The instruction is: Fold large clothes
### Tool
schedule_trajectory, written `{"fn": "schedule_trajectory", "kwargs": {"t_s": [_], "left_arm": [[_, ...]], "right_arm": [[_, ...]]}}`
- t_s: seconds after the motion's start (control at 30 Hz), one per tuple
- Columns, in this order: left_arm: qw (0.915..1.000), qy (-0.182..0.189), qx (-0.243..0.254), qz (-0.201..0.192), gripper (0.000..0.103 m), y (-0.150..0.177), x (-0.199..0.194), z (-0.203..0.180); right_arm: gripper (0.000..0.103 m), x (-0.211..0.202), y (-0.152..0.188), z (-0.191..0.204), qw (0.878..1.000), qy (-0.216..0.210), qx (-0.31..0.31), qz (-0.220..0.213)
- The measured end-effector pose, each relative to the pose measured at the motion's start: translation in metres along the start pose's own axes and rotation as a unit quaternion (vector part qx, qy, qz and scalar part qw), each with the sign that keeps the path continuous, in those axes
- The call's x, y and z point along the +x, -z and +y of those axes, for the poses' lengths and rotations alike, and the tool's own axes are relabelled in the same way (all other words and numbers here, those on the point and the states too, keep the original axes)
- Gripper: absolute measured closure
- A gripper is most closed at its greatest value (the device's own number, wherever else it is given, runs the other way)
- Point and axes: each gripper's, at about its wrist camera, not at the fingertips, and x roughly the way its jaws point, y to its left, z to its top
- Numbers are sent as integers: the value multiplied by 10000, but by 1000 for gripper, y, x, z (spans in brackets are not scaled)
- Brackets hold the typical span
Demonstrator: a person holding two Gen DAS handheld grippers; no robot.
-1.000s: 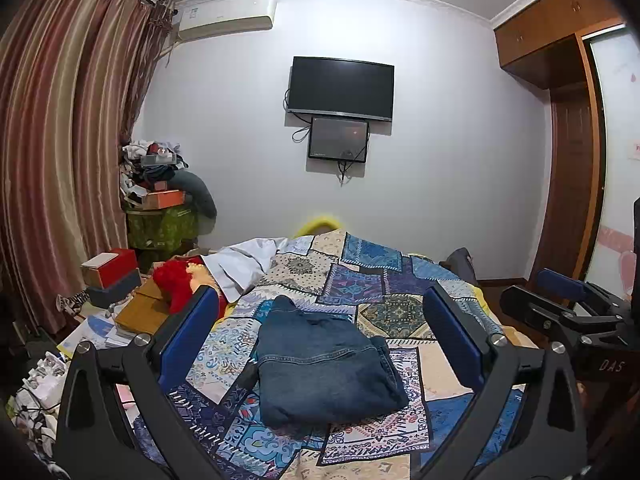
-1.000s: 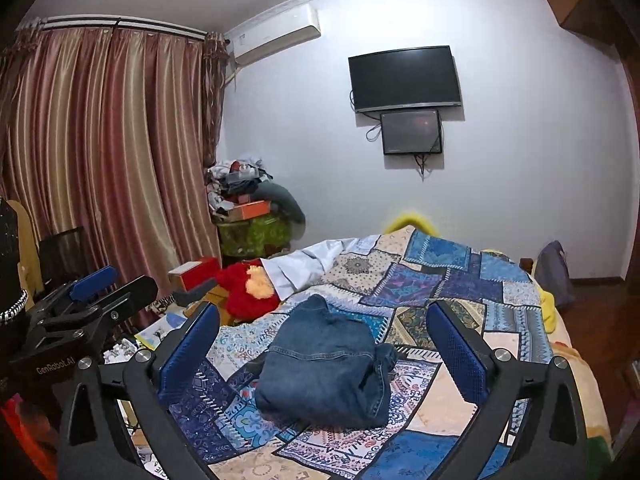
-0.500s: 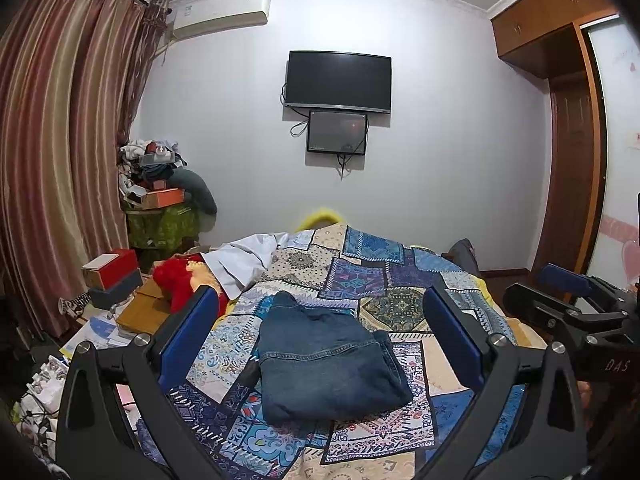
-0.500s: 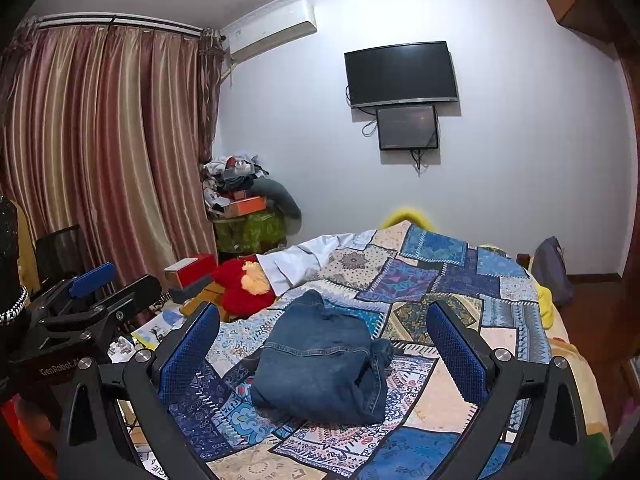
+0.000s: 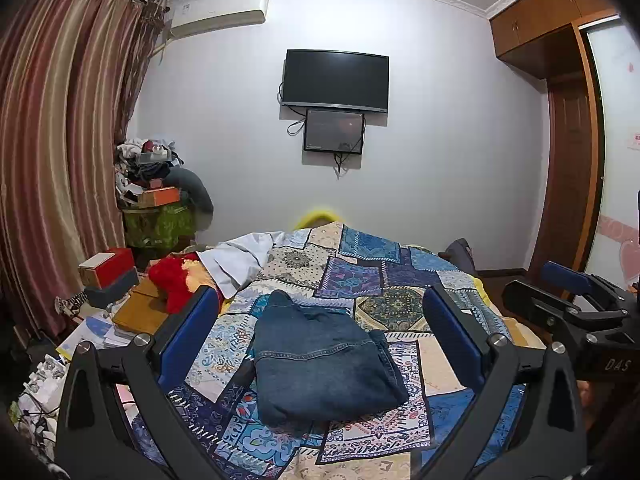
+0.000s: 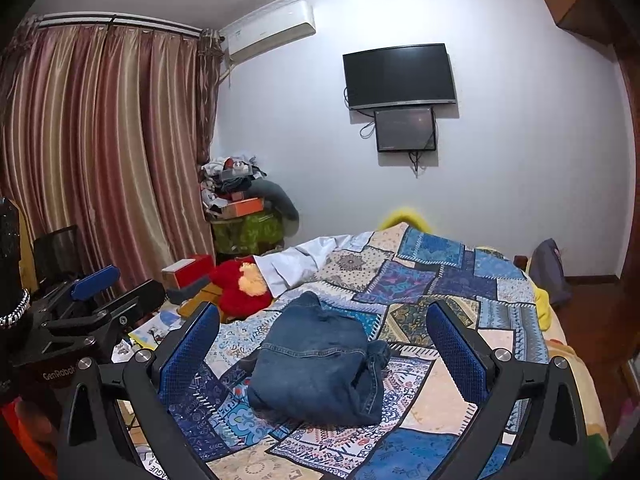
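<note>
A folded blue denim garment (image 5: pixel 324 364) lies on the patchwork quilt (image 5: pixel 384 280) of the bed; it also shows in the right wrist view (image 6: pixel 320 368). My left gripper (image 5: pixel 320 332) is open and empty, held above and short of the garment. My right gripper (image 6: pixel 324 336) is open and empty too, also back from the garment. The right gripper shows at the right edge of the left wrist view (image 5: pixel 576 308), and the left gripper at the left edge of the right wrist view (image 6: pixel 92 300).
A white cloth (image 5: pixel 240 260) and a red plush toy (image 5: pixel 176 280) lie at the bed's far left. Boxes (image 5: pixel 108 276) and papers clutter the left side. A heaped stand (image 5: pixel 156 200) and curtains (image 5: pixel 48 160) are beyond. A wardrobe (image 5: pixel 568 160) stands at right.
Both grippers have drawn slightly back and up from the bed; the folded garment has not moved. Both stay open.
</note>
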Motion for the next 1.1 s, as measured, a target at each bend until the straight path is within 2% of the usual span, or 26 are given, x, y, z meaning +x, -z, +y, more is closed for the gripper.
{"fn": "schedule_trajectory", "kwargs": {"t_s": [0.67,1.1], "left_arm": [[9994,326,-66,94,0,-2,-1,1],[9993,364,-66,52,0,-2,-3,-1]], "right_arm": [[0,-2,-1,-3,10000,31,9,-33],[0,-1,-3,-7,10000,27,35,-35]]}}
